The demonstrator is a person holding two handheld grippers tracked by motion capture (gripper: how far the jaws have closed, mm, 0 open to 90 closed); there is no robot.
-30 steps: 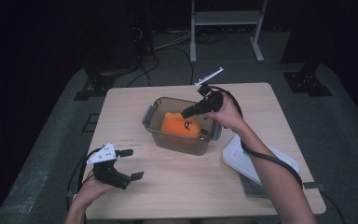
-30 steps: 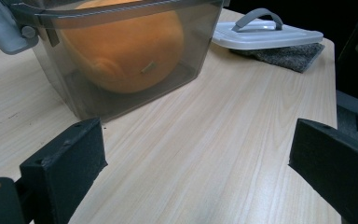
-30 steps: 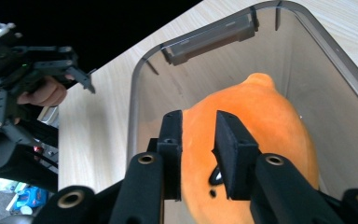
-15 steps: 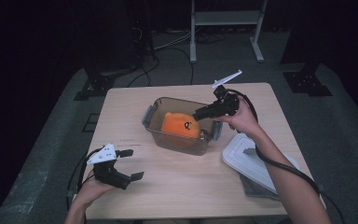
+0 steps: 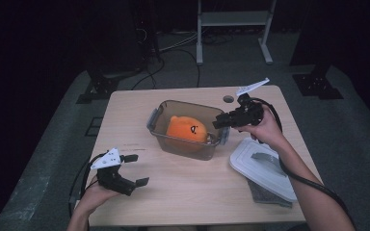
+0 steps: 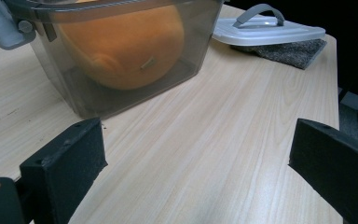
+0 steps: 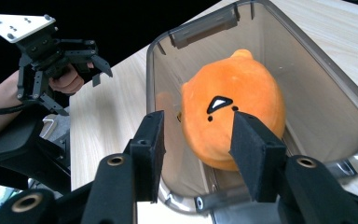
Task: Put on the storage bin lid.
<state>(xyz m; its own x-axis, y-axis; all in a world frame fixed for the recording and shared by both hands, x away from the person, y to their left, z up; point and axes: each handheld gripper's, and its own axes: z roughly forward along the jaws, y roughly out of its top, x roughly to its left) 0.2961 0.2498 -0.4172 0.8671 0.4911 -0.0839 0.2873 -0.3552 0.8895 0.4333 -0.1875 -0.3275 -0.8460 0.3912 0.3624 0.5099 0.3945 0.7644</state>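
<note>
At the near left of the table (image 5: 183, 192), the left gripper (image 5: 136, 169) rests low with its jaws spread wide and nothing between them. In the middle stands the clear container (image 5: 158, 119), and the orange plush toy (image 5: 188, 129) lies inside it. Over the container's right end hovers the right gripper (image 5: 220, 121); its jaws have just been opening, half spread and empty. The white lid (image 5: 265, 168) lies near right

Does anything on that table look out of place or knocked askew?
Nothing spilled or broken. The lid lies off the bin, resting partly on a grey pad near the table's edge. The orange plush sits inside the bin.
</note>
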